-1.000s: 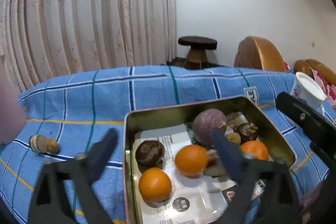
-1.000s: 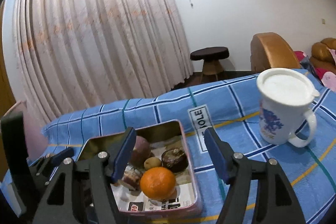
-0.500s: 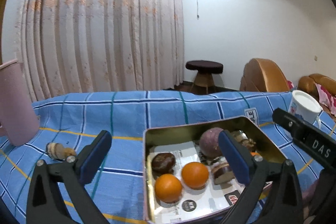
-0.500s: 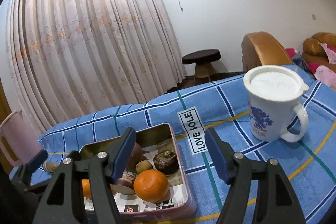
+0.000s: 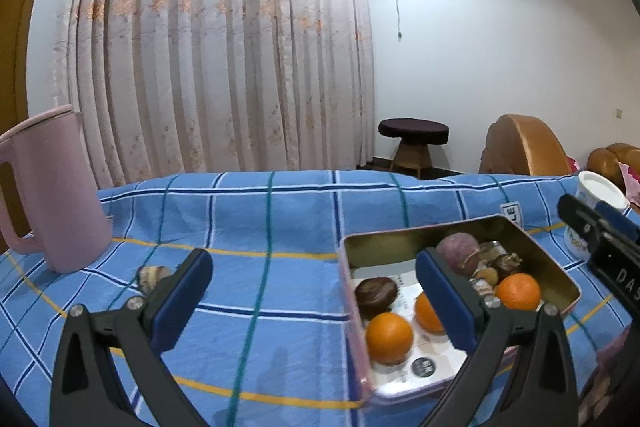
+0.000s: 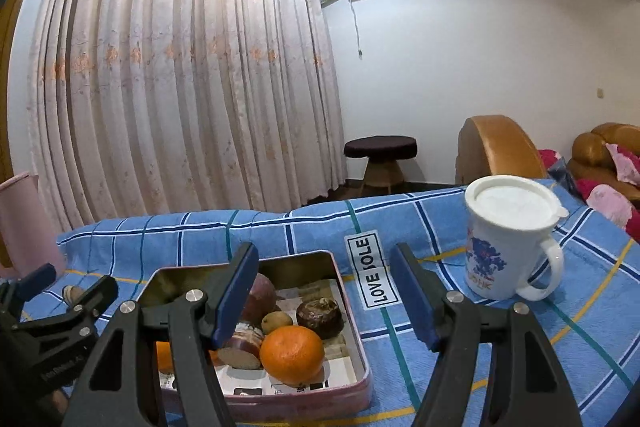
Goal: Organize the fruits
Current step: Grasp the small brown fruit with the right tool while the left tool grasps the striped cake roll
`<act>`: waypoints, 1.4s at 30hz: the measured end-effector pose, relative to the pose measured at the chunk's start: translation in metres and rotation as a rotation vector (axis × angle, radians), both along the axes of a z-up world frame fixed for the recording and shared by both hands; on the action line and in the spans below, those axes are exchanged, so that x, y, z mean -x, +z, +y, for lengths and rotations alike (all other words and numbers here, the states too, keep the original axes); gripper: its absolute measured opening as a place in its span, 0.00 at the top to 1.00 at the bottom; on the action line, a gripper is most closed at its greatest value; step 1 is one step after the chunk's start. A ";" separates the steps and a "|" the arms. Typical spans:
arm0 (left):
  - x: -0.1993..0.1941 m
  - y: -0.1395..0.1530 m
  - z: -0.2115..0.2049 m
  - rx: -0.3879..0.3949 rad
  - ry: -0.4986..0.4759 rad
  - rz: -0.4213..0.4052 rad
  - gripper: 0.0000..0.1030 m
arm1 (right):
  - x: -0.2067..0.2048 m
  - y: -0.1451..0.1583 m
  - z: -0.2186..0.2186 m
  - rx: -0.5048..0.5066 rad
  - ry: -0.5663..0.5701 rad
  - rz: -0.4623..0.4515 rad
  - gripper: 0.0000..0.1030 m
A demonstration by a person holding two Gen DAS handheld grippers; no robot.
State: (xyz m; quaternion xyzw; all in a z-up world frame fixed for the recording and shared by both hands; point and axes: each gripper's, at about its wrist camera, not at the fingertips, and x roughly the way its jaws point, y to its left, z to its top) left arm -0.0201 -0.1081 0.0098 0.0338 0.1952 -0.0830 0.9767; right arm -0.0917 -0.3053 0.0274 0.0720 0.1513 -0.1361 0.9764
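Observation:
A pink-rimmed metal tin (image 5: 460, 231) (image 6: 356, 311) sits on the blue checked cloth. It holds three oranges (image 5: 389, 337) (image 6: 292, 355), a purple round fruit (image 5: 458, 253), dark brown fruits (image 5: 376, 297) (image 6: 320, 313) and small ones. A small striped fruit (image 5: 154, 277) lies loose on the cloth, left of the tin, and also shows in the right wrist view (image 6: 72, 293). My left gripper (image 5: 316, 301) is open and empty, raised above the cloth left of the tin. My right gripper (image 6: 324, 295) is open and empty, above the tin's right side.
A pink jug (image 5: 52, 191) stands at the far left. A white lidded mug (image 6: 508, 243) stands right of the tin. A "LOVE" label (image 6: 372, 273) is sewn on the cloth. A stool (image 5: 412, 143) and armchairs (image 6: 500, 151) stand behind the table.
Both grippers have lifted and drawn back from the tin. The left one has swung left, so the pink jug and the loose fruit now show more. Both stay open.

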 end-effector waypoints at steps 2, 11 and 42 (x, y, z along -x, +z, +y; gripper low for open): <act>0.001 -0.001 0.007 0.000 0.001 0.006 0.00 | 0.002 0.000 0.004 0.001 -0.013 0.006 0.32; 0.002 -0.003 0.038 -0.001 0.015 0.029 0.00 | 0.005 -0.005 0.026 -0.082 -0.030 0.027 0.32; -0.085 -0.018 0.235 0.002 0.438 0.142 0.00 | -0.116 -0.032 0.224 -0.048 0.405 0.291 0.48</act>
